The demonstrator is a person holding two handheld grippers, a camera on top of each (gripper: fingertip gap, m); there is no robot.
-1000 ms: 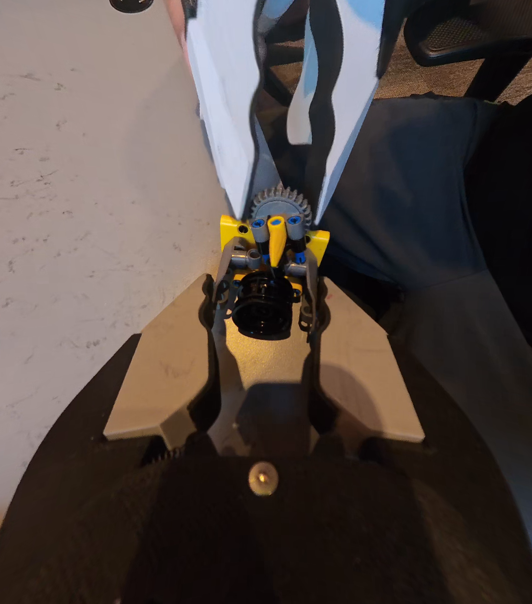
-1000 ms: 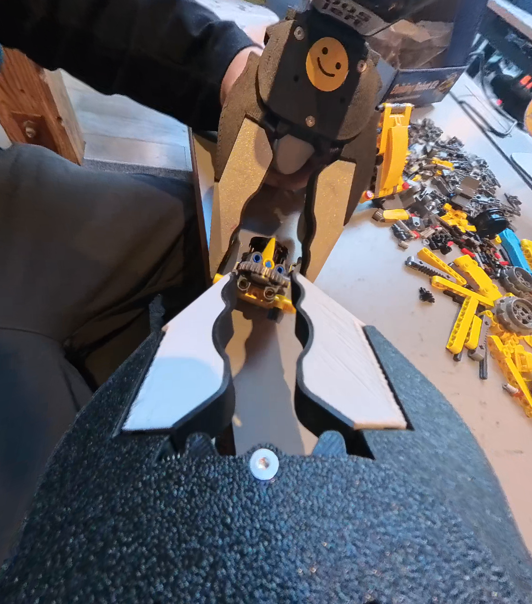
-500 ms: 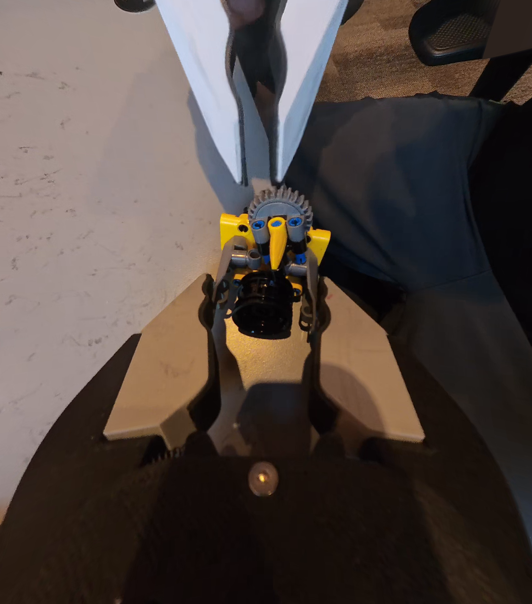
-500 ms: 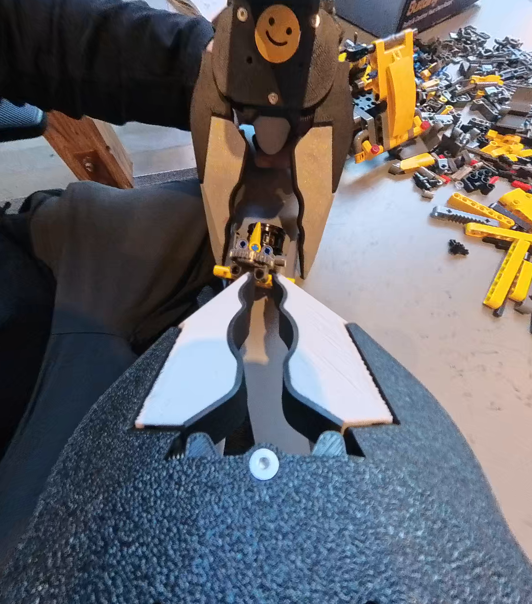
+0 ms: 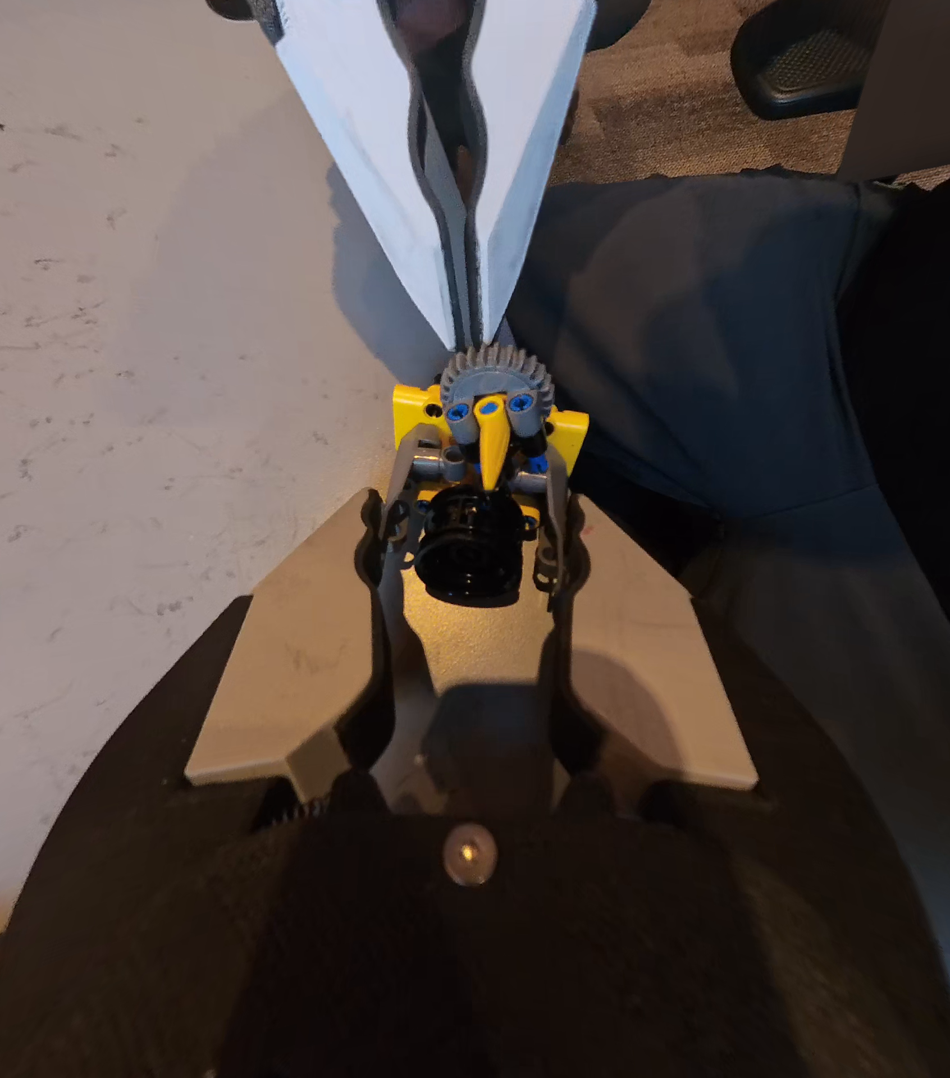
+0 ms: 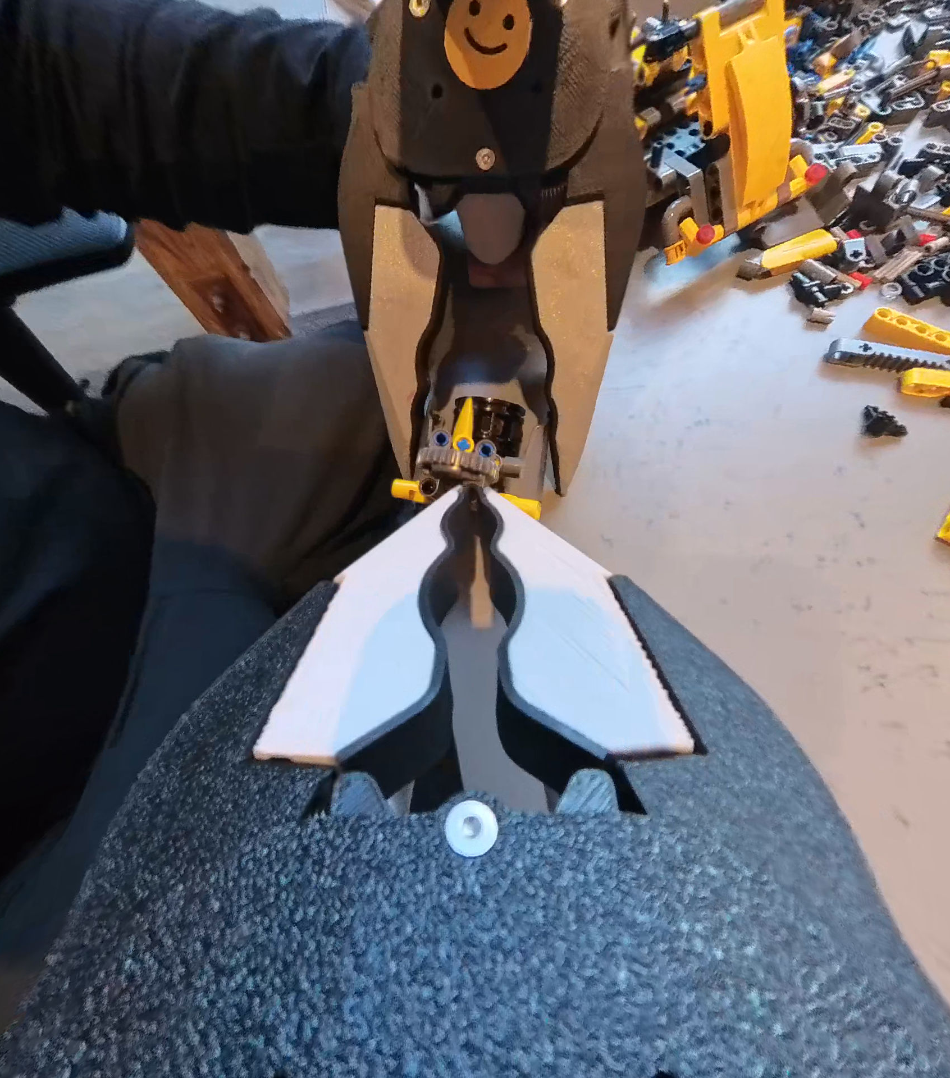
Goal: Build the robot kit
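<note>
a small yellow and grey brick assembly [image 5: 487,466], fitted with a grey toothed gear [image 5: 496,379] and a black wheel hub [image 5: 470,557], is clamped by its grey side beams between the fingers of the left gripper [image 5: 470,525] and is held in the air just off the edge of the pale table [image 5: 111,350], over the person's dark-trousered lap. the white-fingered right gripper [image 6: 470,496] is seen with its tips pressed almost together against the gear's edge, though whether anything is pinched between them cannot be told. a heap of loose yellow, grey and black bricks [image 6: 869,175] is spread on the table well apart from both grippers.
</note>
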